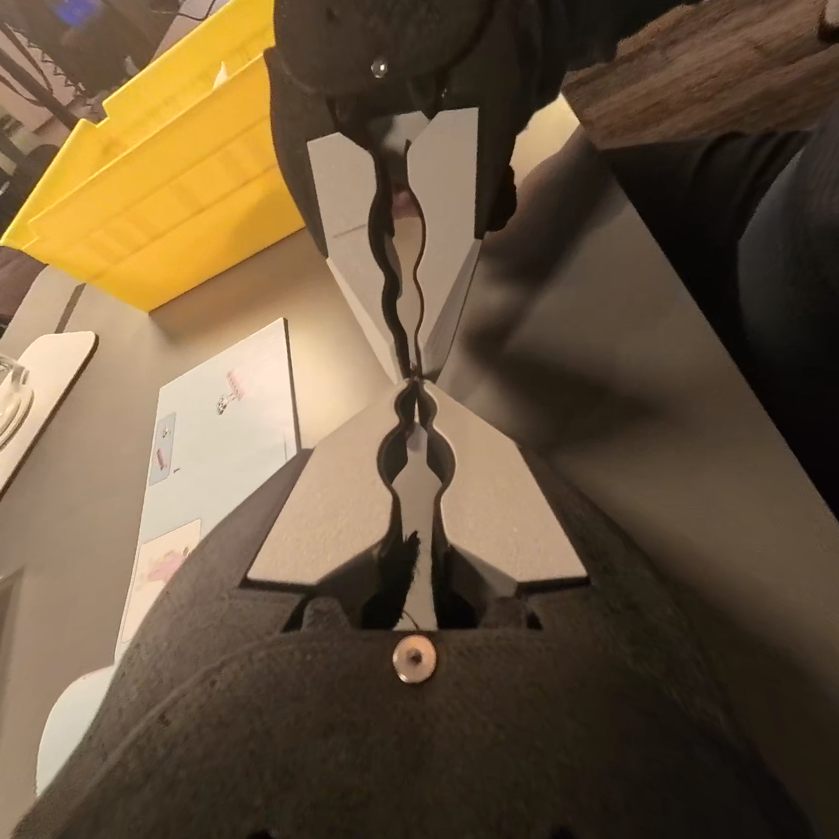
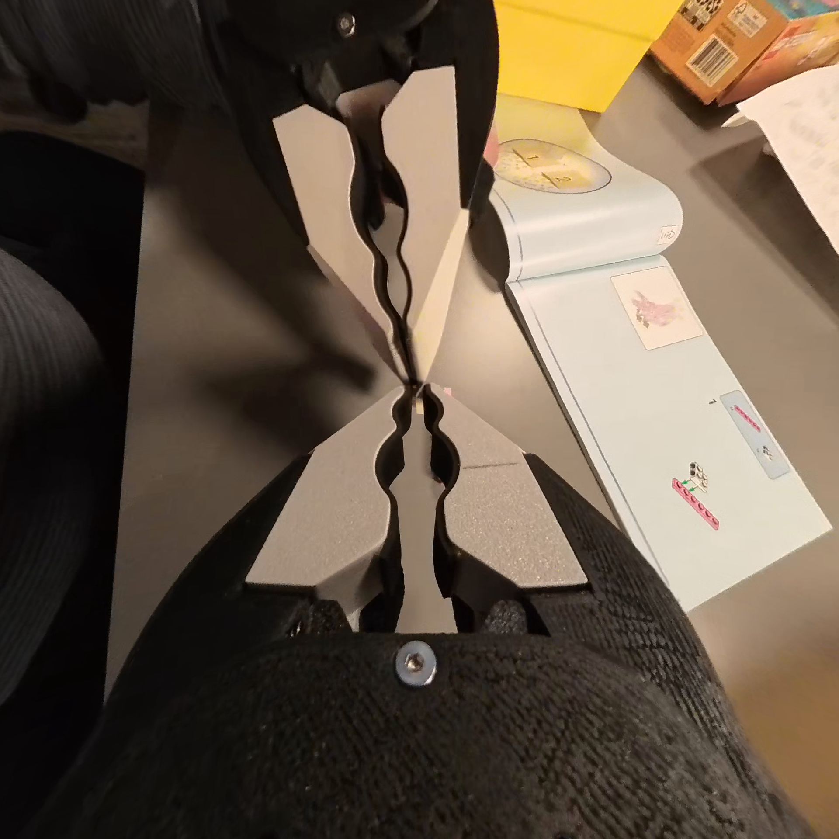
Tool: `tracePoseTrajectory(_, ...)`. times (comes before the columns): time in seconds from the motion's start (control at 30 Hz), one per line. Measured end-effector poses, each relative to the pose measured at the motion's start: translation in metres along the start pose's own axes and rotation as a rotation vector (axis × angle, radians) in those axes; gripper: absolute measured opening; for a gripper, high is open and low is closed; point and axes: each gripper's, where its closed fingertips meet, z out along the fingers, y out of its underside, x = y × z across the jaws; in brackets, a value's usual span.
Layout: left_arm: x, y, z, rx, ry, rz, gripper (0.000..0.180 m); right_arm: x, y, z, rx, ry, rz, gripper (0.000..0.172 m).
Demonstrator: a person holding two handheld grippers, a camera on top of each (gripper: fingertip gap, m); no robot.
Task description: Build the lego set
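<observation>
My two grippers meet tip to tip above the dark table [image 2: 218,318]. In the right wrist view my right gripper [image 2: 415,388] is shut on a small white piece [image 2: 418,405] just behind its tips. A bit of pink [image 2: 448,389] shows beside its right fingertip. My left gripper [image 2: 411,370] comes in from above, shut. In the left wrist view my left gripper [image 1: 415,388] is shut. A small pale piece [image 1: 417,438] shows in the slit behind its tips. The right gripper [image 1: 413,365] faces it, shut.
An open pale blue instruction booklet [image 2: 658,408] lies right of the grippers; it also shows in the left wrist view [image 1: 227,431]. A yellow bin [image 1: 172,181] stands behind it. A cardboard box [image 2: 722,41] and papers [image 2: 808,150] lie at far right. A person's leg [image 2: 41,408] is at the table edge. The grippers are tip to tip, or close to it.
</observation>
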Motion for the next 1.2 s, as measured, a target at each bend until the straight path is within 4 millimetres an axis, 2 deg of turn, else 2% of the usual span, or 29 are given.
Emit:
tracePoseTrajectory(0.1,0.004,0.003,0.002,-0.037,0.033,0.029,0.0,-0.002,0.003,0.001,0.002,-0.006,-0.007,0.003)
tracePoseTrajectory(0.17,0.004,0.006,0.001,-0.08,0.054,0.037,0.0,0.004,0.001,-0.001,0.03,0.047,-0.026,0.003)
tracePoseTrajectory(0.23,0.003,0.009,-0.002,-0.094,0.049,0.068,0.0,0.008,-0.002,-0.005,0.05,0.081,-0.047,0.017)
tracePoseTrajectory(0.3,0.007,0.012,-0.002,-0.095,0.074,0.086,0.0,0.005,0.002,-0.005,0.026,0.036,-0.024,0.031)
tracePoseTrajectory(0.37,0.01,0.017,0.001,-0.114,0.096,0.098,0.0,0.004,0.01,-0.001,-0.008,-0.006,-0.006,0.037)
tracePoseTrajectory(0.53,0.009,0.022,0.0,-0.123,0.094,0.065,0.0,0.004,0.016,0.002,-0.005,-0.056,0.035,0.031)
tracePoseTrajectory(0.77,-0.003,0.018,-0.013,-0.054,0.046,-0.004,0.0,-0.016,0.017,0.007,-0.051,-0.182,-0.047,0.037)
tracePoseTrajectory(0.83,-0.002,0.016,-0.013,-0.04,0.05,-0.01,0.0,-0.018,0.019,0.012,-0.089,-0.216,-0.057,0.033)
tracePoseTrajectory(0.93,0.002,0.015,-0.012,-0.03,0.059,-0.005,0.013,-0.018,0.019,0.014,-0.121,-0.265,-0.021,0.015)
tracePoseTrajectory(1.1,0.008,0.018,-0.005,-0.06,0.029,0.109,0.033,-0.007,0.017,0.015,-0.126,-0.273,0.135,0.015)
tracePoseTrajectory(1.2,0.006,0.019,0.0,-0.094,-0.037,0.261,0.026,-0.006,0.007,0.01,-0.053,-0.32,0.27,0.014)
